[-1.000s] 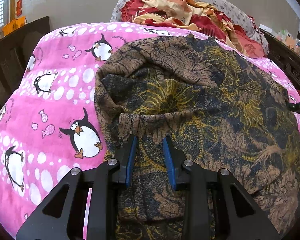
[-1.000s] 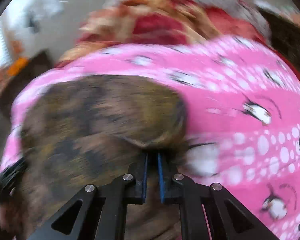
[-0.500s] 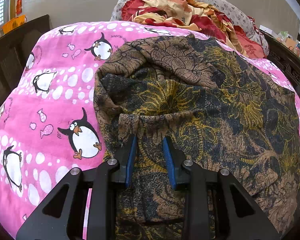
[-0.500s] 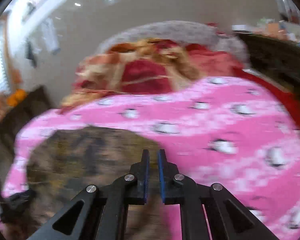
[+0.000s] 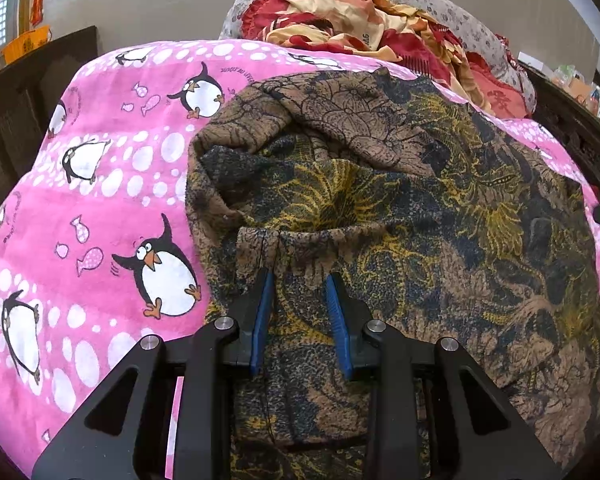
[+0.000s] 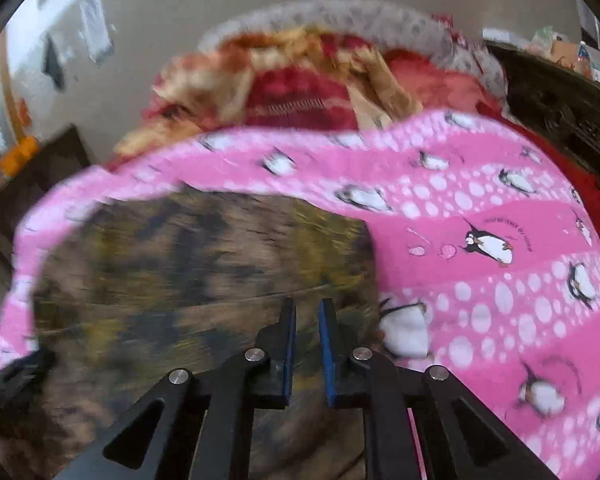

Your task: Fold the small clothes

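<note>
The brown flowery cloth (image 5: 380, 208) lies bunched on the pink penguin blanket (image 5: 100, 208), right under and ahead of both tongs. The left tongs (image 5: 300, 280) sit apart over its gathered band, holding nothing, likely ready to pinch it. The right tongs (image 6: 307, 308) are nearly closed, with nothing between them. A red blanket pile (image 5: 360, 12) lies far ahead.

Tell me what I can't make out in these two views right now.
- Brown patterned garment: near edge hidden under the left gripper, left wrist view.
- Same garment's folds and pattern: lost to motion blur, right wrist view.
- Right gripper: whether it touches cloth, blurred.
- Pink penguin blanket: cut off by the frame edges.
</note>
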A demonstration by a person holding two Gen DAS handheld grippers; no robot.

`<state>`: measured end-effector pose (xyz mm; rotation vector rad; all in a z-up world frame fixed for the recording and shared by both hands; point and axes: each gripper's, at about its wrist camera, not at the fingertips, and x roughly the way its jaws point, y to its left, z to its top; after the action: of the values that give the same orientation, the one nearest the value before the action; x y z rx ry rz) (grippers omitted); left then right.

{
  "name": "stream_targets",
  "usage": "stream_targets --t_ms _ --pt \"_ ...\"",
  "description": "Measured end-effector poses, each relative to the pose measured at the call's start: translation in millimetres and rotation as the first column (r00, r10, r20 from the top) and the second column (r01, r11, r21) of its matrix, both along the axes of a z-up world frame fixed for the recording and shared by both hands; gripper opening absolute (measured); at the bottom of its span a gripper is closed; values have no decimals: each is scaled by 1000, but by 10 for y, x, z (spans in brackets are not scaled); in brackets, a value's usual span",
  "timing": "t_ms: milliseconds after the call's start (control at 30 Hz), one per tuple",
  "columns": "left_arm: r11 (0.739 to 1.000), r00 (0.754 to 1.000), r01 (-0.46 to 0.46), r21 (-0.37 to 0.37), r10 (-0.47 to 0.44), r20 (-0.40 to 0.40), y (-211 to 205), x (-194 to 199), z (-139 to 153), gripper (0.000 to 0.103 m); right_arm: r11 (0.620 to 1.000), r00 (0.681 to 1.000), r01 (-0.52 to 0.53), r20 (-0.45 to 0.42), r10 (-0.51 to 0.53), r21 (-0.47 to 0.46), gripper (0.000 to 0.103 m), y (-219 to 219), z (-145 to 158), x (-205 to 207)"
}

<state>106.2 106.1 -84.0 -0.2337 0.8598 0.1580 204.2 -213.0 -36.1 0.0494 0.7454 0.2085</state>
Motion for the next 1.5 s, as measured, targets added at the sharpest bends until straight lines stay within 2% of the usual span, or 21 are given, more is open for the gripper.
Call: stream_targets --t_ms 67,133,167,233,300,433,533,567,667,767,833,867,900,967,1033,1133,1200,1233,1267,1300,1500 --pt "1000 1000 0 4 0 -1 -7 -1 2 28 999 999 -34 -22 33 -30 11 116 -142 -123" --pt "1000 1000 2 2 -2 -1 -12 1 2 28 991 990 -19 -138 0 -136 15 146 -587 -77" --pt "1000 1000 2 4 -2 -2 -18 4 3 28 996 996 -1 -85 -6 -89 15 69 -645 -108" --pt "1000 1000 1 6 -1 -3 -20 8 3 28 998 992 29 -117 -35 -55 16 34 -590 -83" --pt "1000 1000 2 6 -2 -3 -19 10 3 28 993 991 80 -103 -89 -91 16 149 -420 -126" --pt "1000 1000 2 6 -2 -4 -19 9 4 28 990 996 -91 3 92 -105 21 738 -230 -395" --pt "1000 1000 2 9 -2 -5 -25 11 2 28 965 983 -169 -111 149 -202 41 1098 -672 -362" --pt "1000 1000 2 12 -2 -6 -29 14 2 28 964 986 -163 -74 151 -212 43 1105 -746 -394" --pt "1000 1000 3 7 -3 -4 -20 20 0 28 972 985 -154 -104 138 -175 43 1040 -651 -373" --pt "1000 1000 8 -3 -8 1 -10 11 6 28 967 991 -127 -72 114 -220 43 880 -500 -480" --pt "1000 1000 12 -9 -12 3 -7 5 11 28 971 989 -96 -133 68 -219 45 601 -583 -452" --pt "1000 1000 16 -13 -16 4 -8 -1 17 29 976 984 -83 -174 48 -202 50 445 -622 -420" --pt "999 1000 26 -19 -26 5 -7 -2 22 34 991 979 -69 -198 45 -112 50 260 -617 -426" --pt "996 997 78 -42 -78 2 0 -15 70 42 997 981 -49 -191 38 -52 49 102 -483 -530" --pt "992 992 123 -20 -124 -22 -10 -70 158 42 995 989 -49 -141 36 -89 49 40 -342 -738" --pt "983 983 181 -21 -181 -11 22 -383 347 45 984 983 -148 -121 136 -100 50 28 -346 -1087" --pt "973 974 225 -45 -226 -22 59 -705 385 64 962 965 -218 -182 188 -161 62 66 -604 -1295" --pt "969 969 242 -59 -244 -28 76 -841 381 64 950 958 -242 -202 202 -196 66 79 -739 -1343" --pt "962 964 261 -81 -265 -36 105 -1005 365 64 940 966 -250 -130 224 -233 66 107 -775 -1449" --pt "959 961 266 -101 -272 -54 154 -1183 334 64 935 963 -261 -138 233 -239 72 133 -789 -1449" --pt "952 975 170 -253 -201 -99 375 -2095 149 65 934 963 -259 -144 229 -246 78 177 -833 -1367"
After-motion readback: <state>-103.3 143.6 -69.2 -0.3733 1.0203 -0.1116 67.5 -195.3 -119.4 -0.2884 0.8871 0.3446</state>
